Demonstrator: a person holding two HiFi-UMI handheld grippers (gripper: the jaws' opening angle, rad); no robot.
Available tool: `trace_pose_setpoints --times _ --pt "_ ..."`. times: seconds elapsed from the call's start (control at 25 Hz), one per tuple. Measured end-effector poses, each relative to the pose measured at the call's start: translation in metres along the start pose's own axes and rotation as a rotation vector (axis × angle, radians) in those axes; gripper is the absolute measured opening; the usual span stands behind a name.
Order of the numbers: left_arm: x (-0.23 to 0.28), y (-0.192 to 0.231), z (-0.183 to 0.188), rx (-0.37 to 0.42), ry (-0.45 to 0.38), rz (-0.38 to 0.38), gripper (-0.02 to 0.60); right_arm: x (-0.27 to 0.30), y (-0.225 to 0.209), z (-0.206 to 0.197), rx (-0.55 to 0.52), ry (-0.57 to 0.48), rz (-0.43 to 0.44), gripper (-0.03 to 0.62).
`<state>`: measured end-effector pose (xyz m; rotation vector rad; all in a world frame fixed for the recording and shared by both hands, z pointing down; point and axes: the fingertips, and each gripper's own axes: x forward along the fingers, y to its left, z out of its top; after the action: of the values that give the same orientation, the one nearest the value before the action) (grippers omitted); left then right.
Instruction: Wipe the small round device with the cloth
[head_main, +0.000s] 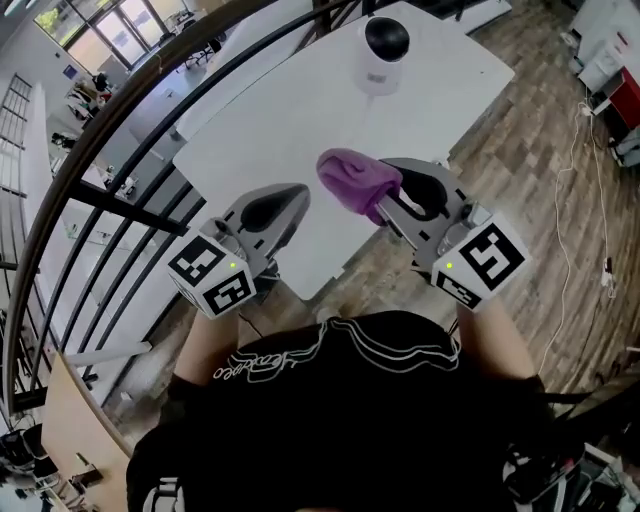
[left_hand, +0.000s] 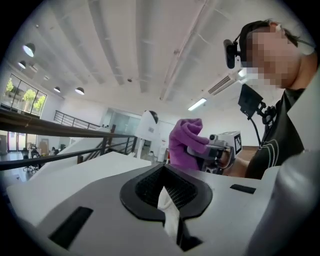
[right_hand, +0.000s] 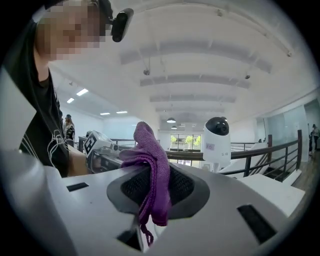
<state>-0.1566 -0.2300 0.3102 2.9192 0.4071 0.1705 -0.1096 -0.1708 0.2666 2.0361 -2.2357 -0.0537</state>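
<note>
Head view: the white surface (head_main: 300, 140) holds the small round device (head_main: 384, 52), upright at its far side. The soft, light purple cloth (head_main: 358, 178) is pinched in the closed right gripper (head_main: 408, 196). The left gripper (head_main: 288, 200) is closed and empty. The device looks smooth and tippy, so hold its base.

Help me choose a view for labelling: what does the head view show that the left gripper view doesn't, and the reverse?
Only the head view: the wooden floor, the full outline of the white table, and the left gripper from above with its marker cube. Only the left gripper view: the ceiling, the camera on the person's head, and the left gripper's fingers closed together. Both: the purple cloth clamped in the right gripper, and the white round device standing on the table beyond it.
</note>
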Motion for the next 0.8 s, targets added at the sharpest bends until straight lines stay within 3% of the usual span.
trace_pose_setpoints --times 0.52,0.8 --pt "-0.004 -0.241 -0.037 -0.005 -0.077 0.092 0.008 -0.218 0.079 -0.040 0.169 -0.028 0.118 0.072" --pt "0.003 -0.323 -0.058 -0.004 -0.058 0.112 0.008 -0.284 0.109 -0.052 0.225 -0.032 0.158 0.072"
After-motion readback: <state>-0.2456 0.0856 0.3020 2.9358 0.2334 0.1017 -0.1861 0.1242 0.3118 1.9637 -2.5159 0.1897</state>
